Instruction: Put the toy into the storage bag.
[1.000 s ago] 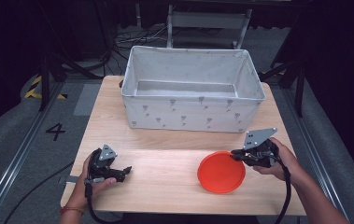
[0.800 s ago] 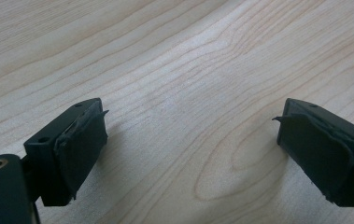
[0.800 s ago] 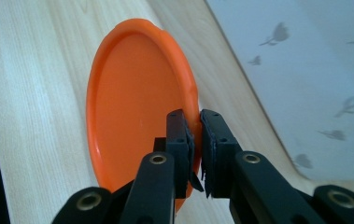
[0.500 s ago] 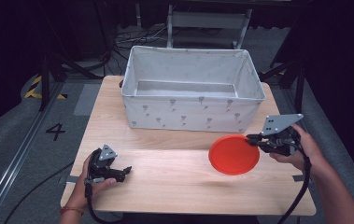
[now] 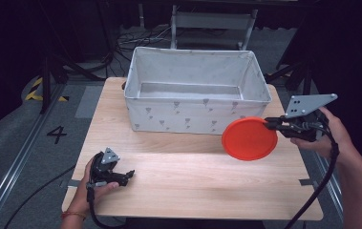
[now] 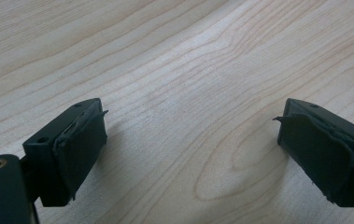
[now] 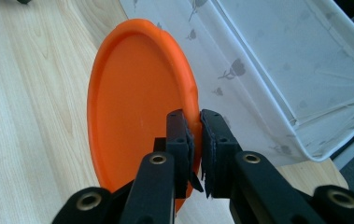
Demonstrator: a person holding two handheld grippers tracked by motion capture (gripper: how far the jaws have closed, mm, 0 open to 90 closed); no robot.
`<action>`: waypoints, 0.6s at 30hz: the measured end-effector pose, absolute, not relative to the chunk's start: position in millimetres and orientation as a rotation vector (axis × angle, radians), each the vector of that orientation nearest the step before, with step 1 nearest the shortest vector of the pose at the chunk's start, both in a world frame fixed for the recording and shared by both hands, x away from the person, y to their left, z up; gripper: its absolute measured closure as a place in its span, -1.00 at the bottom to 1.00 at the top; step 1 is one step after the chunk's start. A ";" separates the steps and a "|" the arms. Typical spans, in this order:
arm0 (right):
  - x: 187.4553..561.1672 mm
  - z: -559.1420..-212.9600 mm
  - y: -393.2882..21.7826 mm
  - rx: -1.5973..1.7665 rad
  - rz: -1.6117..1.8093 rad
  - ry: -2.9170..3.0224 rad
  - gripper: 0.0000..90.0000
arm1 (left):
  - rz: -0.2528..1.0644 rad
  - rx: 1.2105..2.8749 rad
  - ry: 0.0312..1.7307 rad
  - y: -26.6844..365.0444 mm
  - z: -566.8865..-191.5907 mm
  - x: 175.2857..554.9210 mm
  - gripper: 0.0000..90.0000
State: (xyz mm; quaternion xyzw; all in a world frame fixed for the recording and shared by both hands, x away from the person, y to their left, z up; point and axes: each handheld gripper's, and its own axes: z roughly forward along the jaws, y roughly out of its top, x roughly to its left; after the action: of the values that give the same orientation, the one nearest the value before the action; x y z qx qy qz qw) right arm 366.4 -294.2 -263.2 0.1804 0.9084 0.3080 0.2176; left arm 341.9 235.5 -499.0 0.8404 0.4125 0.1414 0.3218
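The right claw (image 5: 268, 125) clamps the rim of an orange plate (image 5: 249, 138) and holds it tilted in the air above the wooden table (image 5: 193, 176), just in front of the right end of a white fabric bin (image 5: 195, 90) printed with small grey motifs; near the table's front left corner the left claw (image 5: 130, 174) rests low over the bare wood in the person's hand, its jaws spread wide with nothing between them
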 end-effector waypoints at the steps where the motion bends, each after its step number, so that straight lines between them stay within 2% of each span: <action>1: 367.8 -260.8 -295.1 0.495 0.862 2.519 0.83 | 0.371 2.207 1.083 235.5 -499.1 341.8 -0.82; 18: 388.7 -212.0 -306.1 0.562 0.943 2.390 0.83 | 0.384 2.208 1.083 235.0 -499.2 343.1 -0.84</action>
State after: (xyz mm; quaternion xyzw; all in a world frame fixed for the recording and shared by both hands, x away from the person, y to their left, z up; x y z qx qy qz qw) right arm 388.7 -306.1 -212.0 0.2067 0.8793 0.3467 0.2529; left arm 343.1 235.0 -499.2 0.8403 0.4120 0.1462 0.3205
